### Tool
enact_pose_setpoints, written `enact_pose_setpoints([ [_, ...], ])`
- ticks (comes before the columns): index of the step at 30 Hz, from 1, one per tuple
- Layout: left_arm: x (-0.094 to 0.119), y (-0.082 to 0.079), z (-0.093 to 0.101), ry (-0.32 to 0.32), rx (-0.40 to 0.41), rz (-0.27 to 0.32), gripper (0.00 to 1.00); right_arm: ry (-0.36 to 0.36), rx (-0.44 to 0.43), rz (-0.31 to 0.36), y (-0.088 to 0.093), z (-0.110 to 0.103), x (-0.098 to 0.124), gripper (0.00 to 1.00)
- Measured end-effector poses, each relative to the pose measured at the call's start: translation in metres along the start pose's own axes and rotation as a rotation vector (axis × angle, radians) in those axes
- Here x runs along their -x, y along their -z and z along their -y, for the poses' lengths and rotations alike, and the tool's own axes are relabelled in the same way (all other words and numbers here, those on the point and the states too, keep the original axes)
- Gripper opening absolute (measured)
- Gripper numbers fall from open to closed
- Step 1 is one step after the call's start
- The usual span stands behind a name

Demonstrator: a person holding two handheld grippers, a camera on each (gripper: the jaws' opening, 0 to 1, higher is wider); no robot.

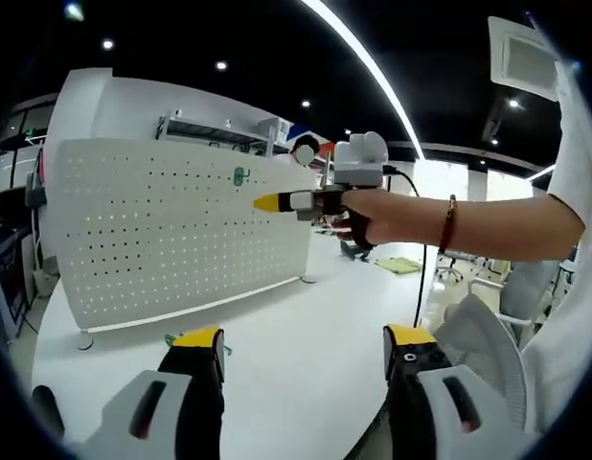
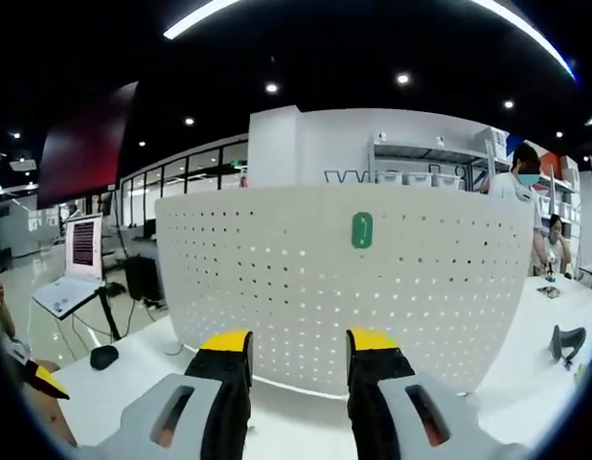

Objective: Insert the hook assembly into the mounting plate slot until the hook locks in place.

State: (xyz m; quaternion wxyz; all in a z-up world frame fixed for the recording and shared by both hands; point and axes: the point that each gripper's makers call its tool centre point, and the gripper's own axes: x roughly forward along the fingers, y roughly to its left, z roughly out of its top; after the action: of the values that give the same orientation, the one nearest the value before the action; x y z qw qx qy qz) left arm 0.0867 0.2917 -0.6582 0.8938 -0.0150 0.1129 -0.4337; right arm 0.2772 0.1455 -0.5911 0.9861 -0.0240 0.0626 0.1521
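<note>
A white pegboard mounting plate (image 1: 162,230) stands upright on a white table (image 1: 296,316). A small green hook (image 1: 240,176) sits on its face near the upper right; in the right gripper view the hook (image 2: 362,230) is on the plate (image 2: 277,278) straight ahead, above the jaws. My left gripper (image 1: 304,337) is open over the table, with nothing between its jaws. My right gripper (image 2: 300,340) is open too and empty, pointing at the plate below the hook. In the left gripper view a hand holds the right gripper (image 1: 277,202), its yellow tip just short of the plate, lower right of the hook.
A small greenish piece (image 1: 169,338) lies on the table beside my left jaw. A laptop on a stand (image 2: 71,278) and a mouse (image 2: 104,356) sit to the plate's left. A black object (image 2: 564,340) lies at the right. A person (image 2: 521,182) stands behind near shelves.
</note>
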Motion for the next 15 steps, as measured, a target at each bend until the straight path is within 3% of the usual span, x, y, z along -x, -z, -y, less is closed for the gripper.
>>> enact_pose_setpoints([
  [8, 0.003, 0.002, -0.007, -0.029, 0.011, -0.003, 0.68, -0.015, -0.002, -0.004, 0.006, -0.001, 0.011, 0.39],
  [13, -0.006, 0.004, -0.015, -0.087, 0.023, -0.018, 0.67, -0.084, 0.0, -0.009, 0.012, -0.008, 0.009, 0.4],
  [15, -0.01, 0.002, -0.017, -0.103, 0.039, 0.002, 0.65, -0.096, 0.003, 0.002, 0.014, -0.008, 0.009, 0.39],
])
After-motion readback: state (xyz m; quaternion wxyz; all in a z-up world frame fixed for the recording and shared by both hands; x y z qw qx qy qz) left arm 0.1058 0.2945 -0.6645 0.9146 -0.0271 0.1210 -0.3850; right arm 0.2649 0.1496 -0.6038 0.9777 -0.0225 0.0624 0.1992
